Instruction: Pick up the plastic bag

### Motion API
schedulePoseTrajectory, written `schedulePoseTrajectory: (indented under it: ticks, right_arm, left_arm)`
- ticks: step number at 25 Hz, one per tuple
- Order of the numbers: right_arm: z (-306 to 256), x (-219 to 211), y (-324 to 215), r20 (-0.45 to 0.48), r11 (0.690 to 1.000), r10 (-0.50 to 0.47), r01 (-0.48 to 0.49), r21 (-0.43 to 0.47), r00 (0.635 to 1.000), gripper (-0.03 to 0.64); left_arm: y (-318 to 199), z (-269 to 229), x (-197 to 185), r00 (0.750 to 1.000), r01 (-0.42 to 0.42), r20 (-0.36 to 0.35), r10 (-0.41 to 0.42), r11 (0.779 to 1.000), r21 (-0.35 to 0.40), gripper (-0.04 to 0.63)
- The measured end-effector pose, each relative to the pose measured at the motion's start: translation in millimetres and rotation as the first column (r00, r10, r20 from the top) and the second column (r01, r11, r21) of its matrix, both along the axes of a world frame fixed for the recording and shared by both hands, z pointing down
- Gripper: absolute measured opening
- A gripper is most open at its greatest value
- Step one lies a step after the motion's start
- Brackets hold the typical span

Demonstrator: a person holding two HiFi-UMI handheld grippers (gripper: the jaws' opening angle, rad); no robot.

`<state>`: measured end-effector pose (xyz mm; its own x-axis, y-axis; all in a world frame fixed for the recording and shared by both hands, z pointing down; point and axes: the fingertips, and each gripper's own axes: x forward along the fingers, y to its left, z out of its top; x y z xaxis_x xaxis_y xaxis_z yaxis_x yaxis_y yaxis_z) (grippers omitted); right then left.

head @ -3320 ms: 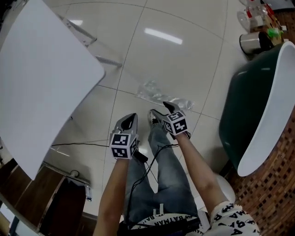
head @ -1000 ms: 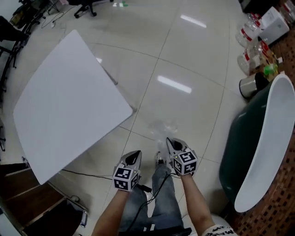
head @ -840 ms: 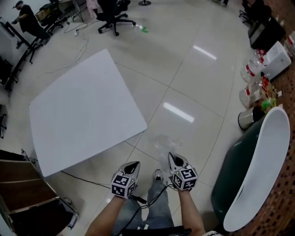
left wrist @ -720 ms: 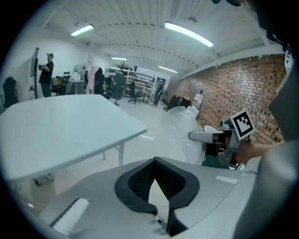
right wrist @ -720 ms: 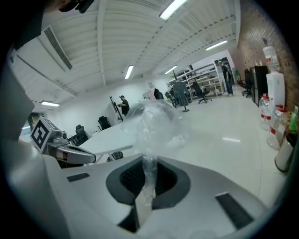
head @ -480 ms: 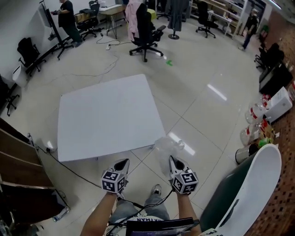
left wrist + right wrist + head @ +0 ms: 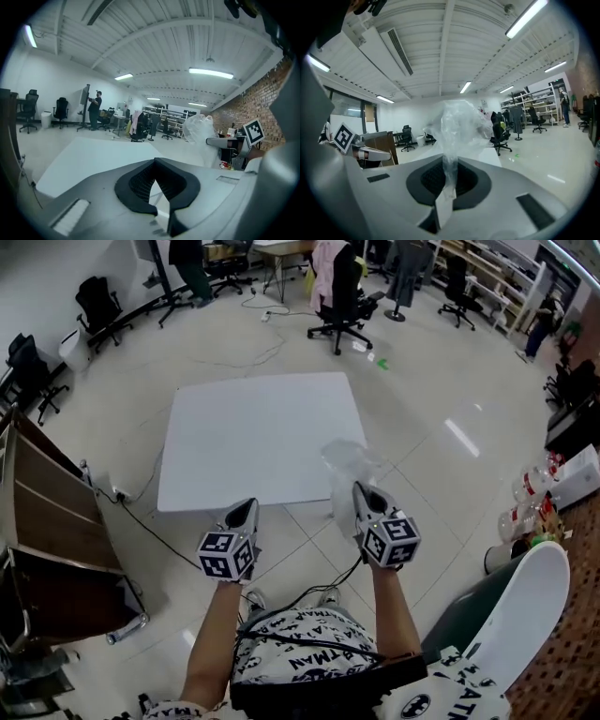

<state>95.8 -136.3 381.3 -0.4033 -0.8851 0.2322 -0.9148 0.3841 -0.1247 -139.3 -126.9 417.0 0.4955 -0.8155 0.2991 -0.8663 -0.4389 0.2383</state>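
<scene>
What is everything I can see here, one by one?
bag: one, clear, pinched in the right gripper.
table: one, white, ahead of the grippers.
office chairs: several, black, far side of the room.
shelf: one, brown, left edge.
tub: one, green and white, lower right.
bottles: a few, clear, right edge.
cable: one, black, on the floor by the table.
left gripper: one, grey, shut, empty.
right gripper: one, grey, shut on the bag.
</scene>
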Motion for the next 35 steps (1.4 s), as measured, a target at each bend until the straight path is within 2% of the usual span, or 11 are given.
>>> schedulePoseTrajectory:
  ticks: [4,11,28,35]
  right_arm:
    - [-10.1,-36.5,-3.1,-0.017,0.998,-0.058,0.058,0.000,0.998,0.012]
    - [-1.5,-89.7,-0.2,0.019,0.994,-0.112,0.112,-0.017,0.994,0.012]
    - [5.5,-98.8,-2.0,0.006,0.993,-0.102,0.102,-0.052,0.995,0.012]
    - [0.1,-102.0,-4.9,-0.001,0.993,-0.107,0.107,-0.051,0.994,0.012]
  left_arm:
    - [3.7,-6.5,-13.9,1.000,0.023,-0.019,-0.023,1.000,0.012,0.002]
    - [5.2,-7.9,-32.2,1.000,0.014,0.005,-0.014,1.000,0.020,0.003]
    - [-11.1,-0.7,-45.6,1.000,0.000,-0.019,0.000,1.000,0.006,0.003]
    - [-11.4,0.1,-49.6,0.998,0.014,-0.055,-0.014,1.000,-0.011,0.003]
